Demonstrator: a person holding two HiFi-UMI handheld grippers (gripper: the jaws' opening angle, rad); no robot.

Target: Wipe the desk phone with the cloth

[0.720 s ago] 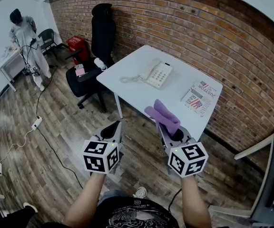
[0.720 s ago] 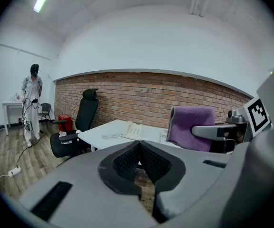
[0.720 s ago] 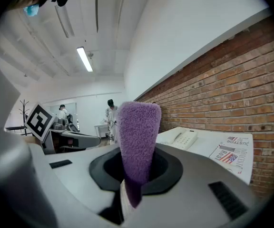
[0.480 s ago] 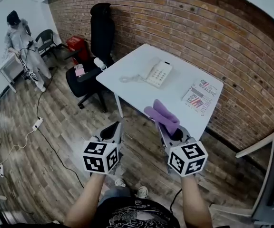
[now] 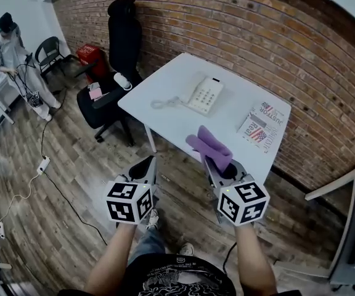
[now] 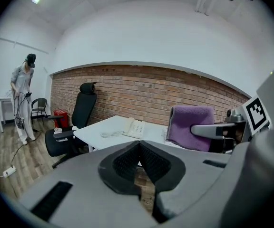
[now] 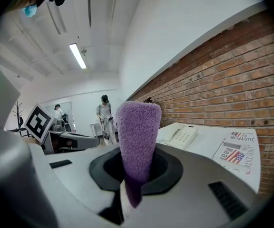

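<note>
Holding the cloth, with the phone well out of reach

I am pinching the purple fleecy cloth in my right tongs. The jaws are clamping its lower end, and the rest is standing up out of them as a folded tongue. My left tongs are carrying nothing, their ribbed jaws pressing together. Both pairs are hanging over the wooden floor, well apart from the white rectangular table. The white push-button desk phone is lying near the middle of that table, its handset on the cradle and its curly cord trailing off to one side.

I am judging the cloth light and limp, so I am planning to wipe with the free flap and keep the hard jaw tips off the keys. The phone is looking like smooth, hollow plastic, likely to skid under a push. The handset is only resting in place and could be knocked loose. I am thinking of steadying the base with the left tongs on a plain edge clear of the buttons, and of wiping gently
</note>
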